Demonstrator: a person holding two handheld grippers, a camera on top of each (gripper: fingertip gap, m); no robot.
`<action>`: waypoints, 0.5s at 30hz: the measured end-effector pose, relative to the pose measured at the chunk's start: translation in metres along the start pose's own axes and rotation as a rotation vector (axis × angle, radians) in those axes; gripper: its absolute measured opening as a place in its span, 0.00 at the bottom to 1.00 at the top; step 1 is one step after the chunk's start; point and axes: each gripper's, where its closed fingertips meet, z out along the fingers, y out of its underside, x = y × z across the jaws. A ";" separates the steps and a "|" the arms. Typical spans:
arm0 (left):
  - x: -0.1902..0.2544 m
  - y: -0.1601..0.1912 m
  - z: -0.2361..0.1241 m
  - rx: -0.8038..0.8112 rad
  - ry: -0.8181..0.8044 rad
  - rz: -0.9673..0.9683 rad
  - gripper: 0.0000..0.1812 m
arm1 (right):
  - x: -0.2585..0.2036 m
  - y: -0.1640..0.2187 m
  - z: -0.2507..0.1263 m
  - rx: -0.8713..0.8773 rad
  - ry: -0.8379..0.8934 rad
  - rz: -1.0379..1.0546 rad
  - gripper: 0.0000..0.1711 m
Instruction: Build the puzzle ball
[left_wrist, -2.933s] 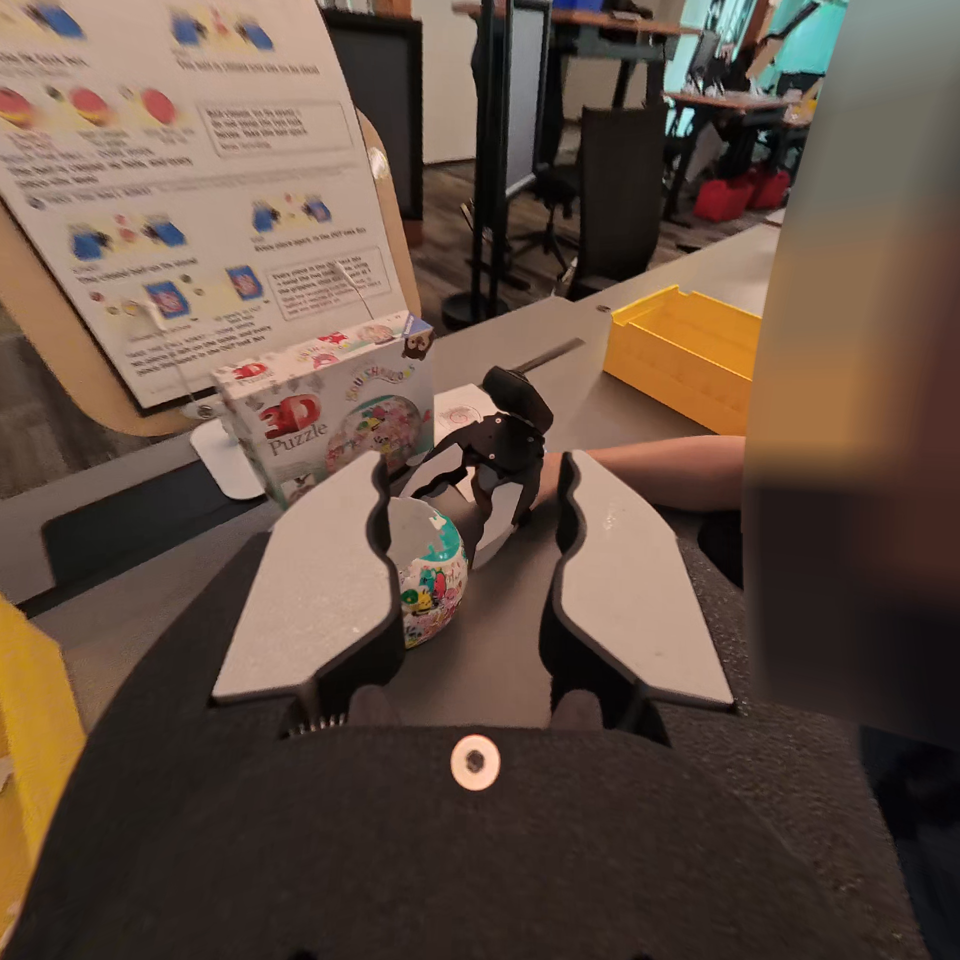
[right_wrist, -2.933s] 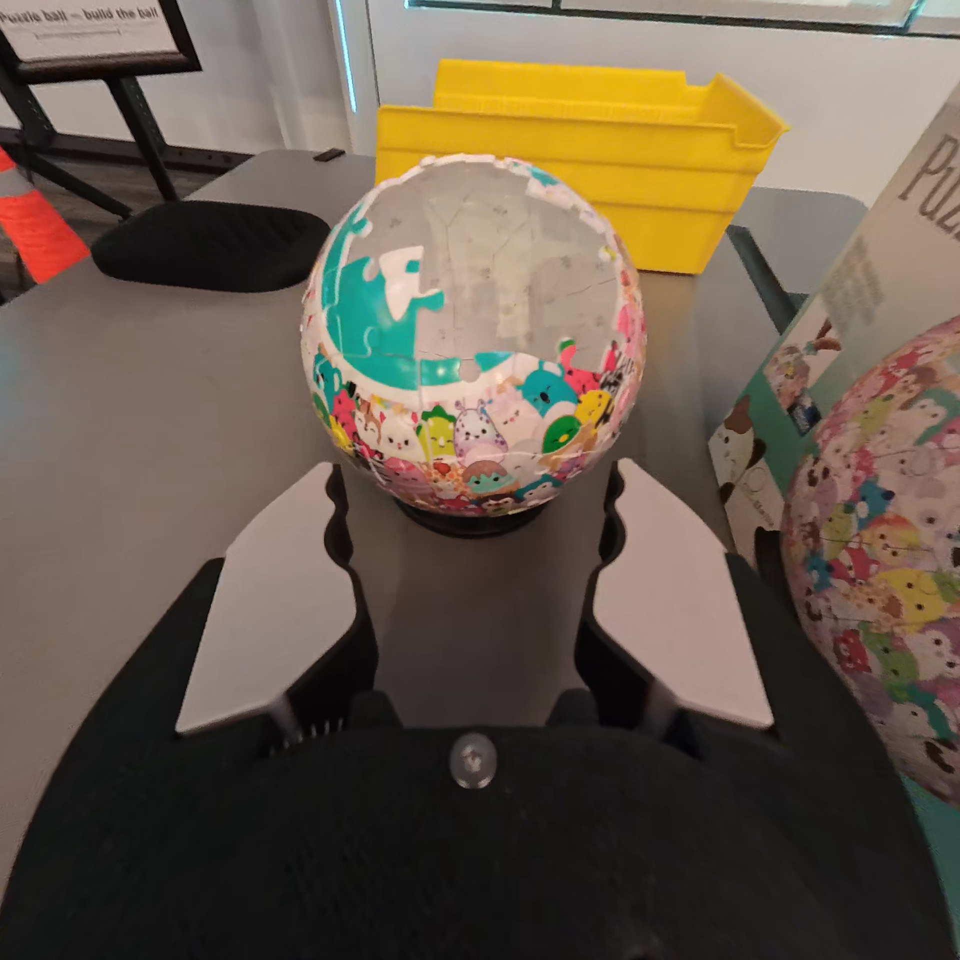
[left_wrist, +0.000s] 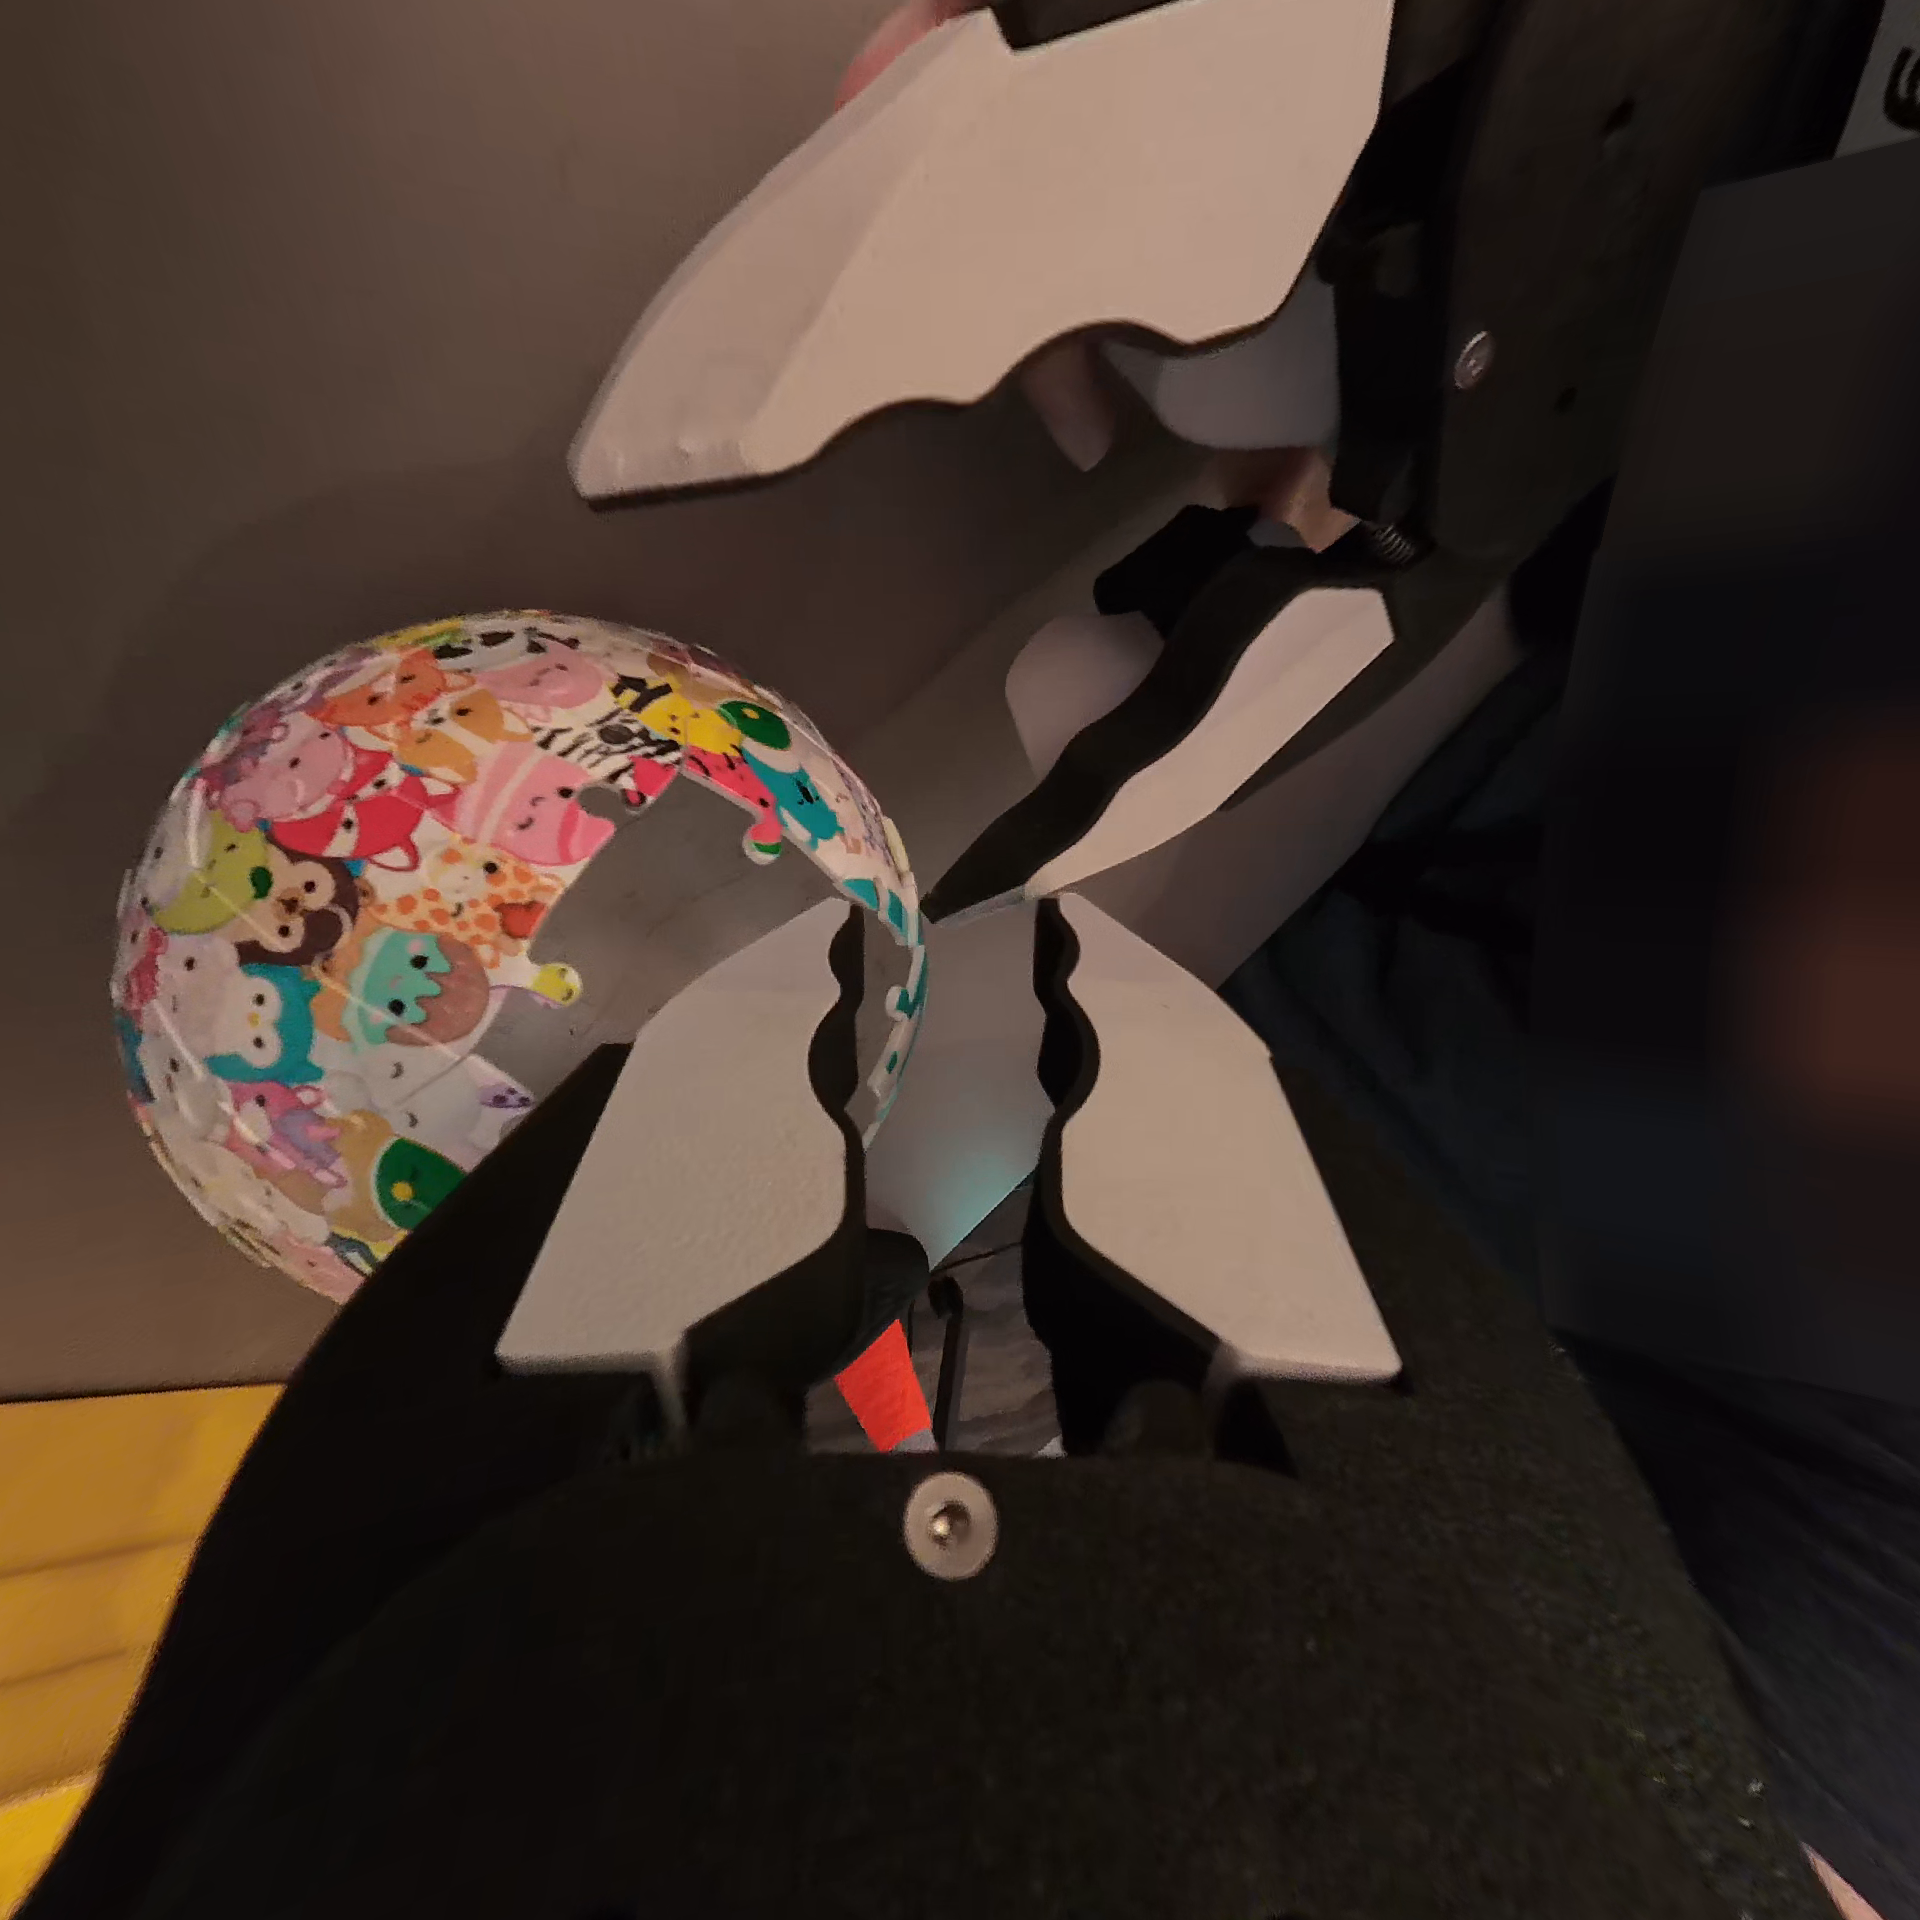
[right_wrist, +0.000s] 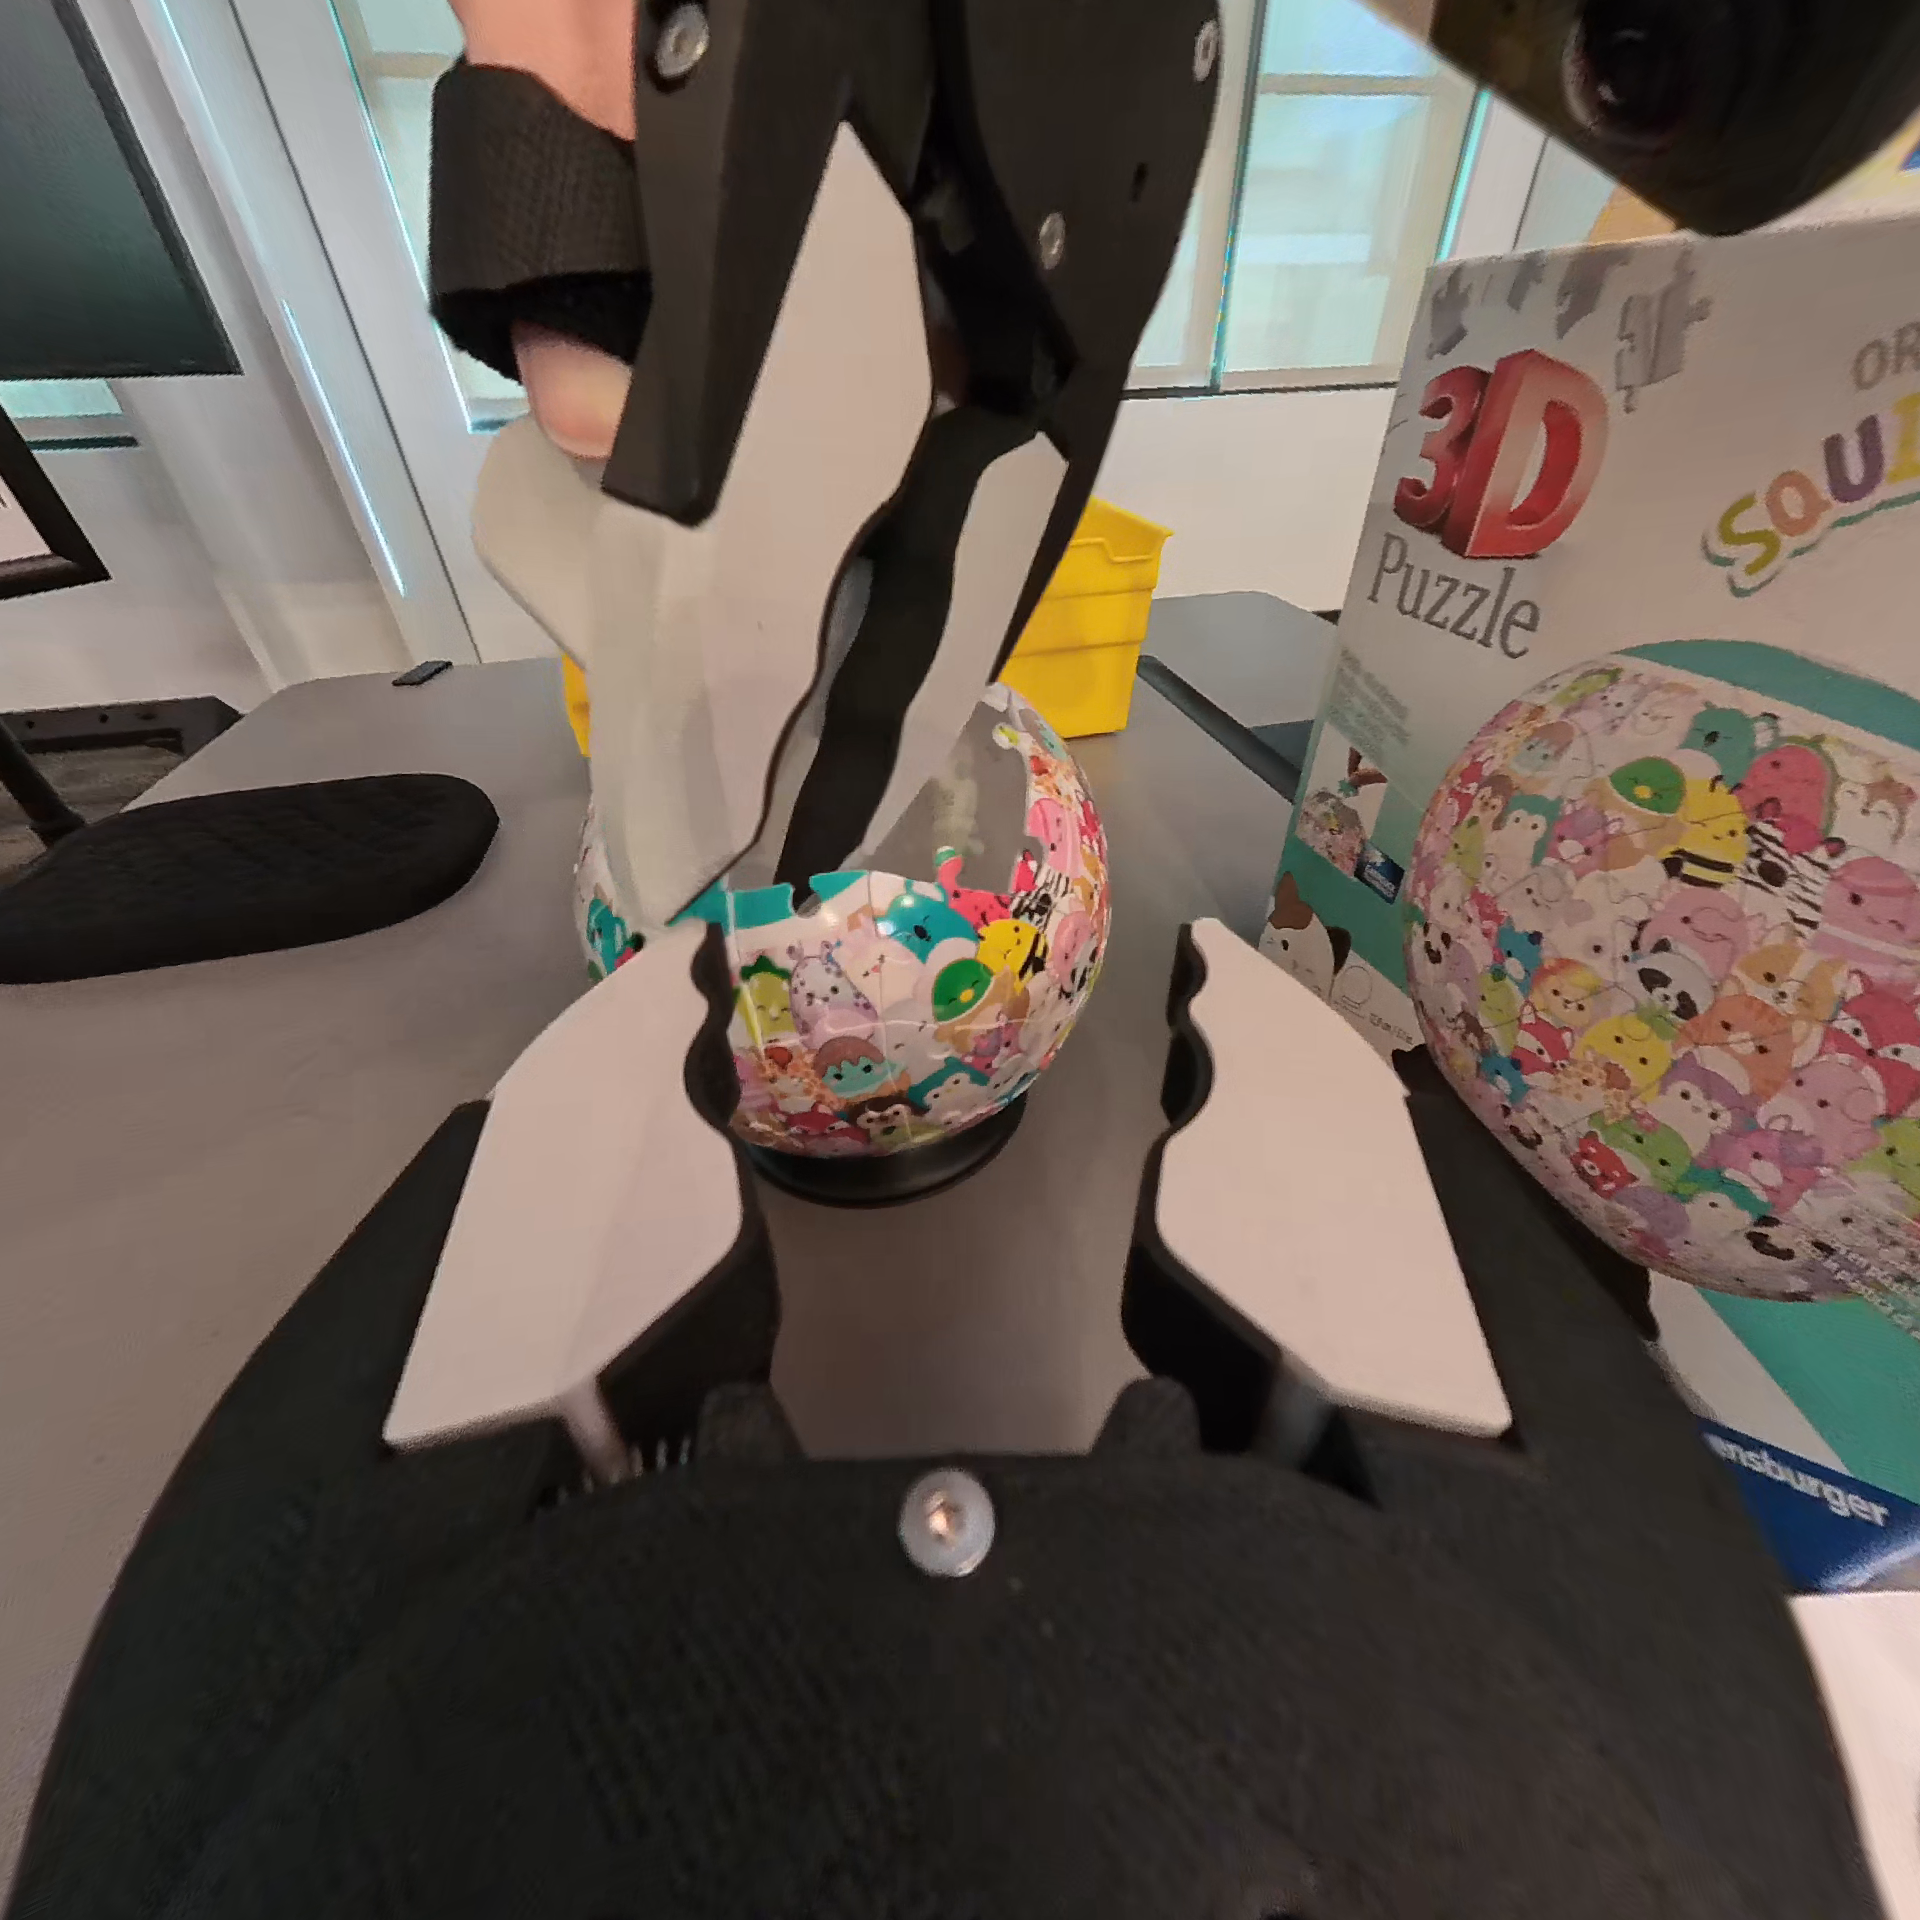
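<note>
The puzzle ball (right_wrist: 914, 997), a hollow sphere printed with colourful plush animals, sits on a black ring stand (right_wrist: 883, 1169) with a large open hole at its top. My left gripper (right_wrist: 743, 899) comes down from above. One finger is outside the teal rim and the other is inside the hole. In the left wrist view the ball (left_wrist: 343, 935) lies to the left, and the rim passes through the narrowed gap of my left gripper (left_wrist: 945, 920) without being clamped. My right gripper (right_wrist: 951, 935) is wide open and empty, just in front of the ball. Its fingers (left_wrist: 935, 312) show at the upper right.
The puzzle box (right_wrist: 1621, 831) stands upright close on the right. A yellow bin (right_wrist: 1091, 623) is behind the ball, and another yellow bin edge (left_wrist: 104, 1507) shows at lower left. A black pad (right_wrist: 239, 862) lies on the grey table (right_wrist: 208, 1143) to the left.
My left gripper has moved from across the table to above the ball, has narrowed, and now straddles the hole's rim. My right gripper stays open in front of the ball.
</note>
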 end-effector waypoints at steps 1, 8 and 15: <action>0.000 0.000 0.000 0.006 0.008 -0.001 0.17 | 0.001 0.000 0.000 0.002 0.001 0.015 0.48; 0.000 0.000 0.000 0.020 0.046 -0.007 0.16 | 0.001 0.000 0.001 0.000 -0.029 0.028 0.48; 0.002 0.000 0.000 0.023 0.057 0.001 0.16 | 0.000 0.002 0.001 -0.007 -0.031 0.022 0.48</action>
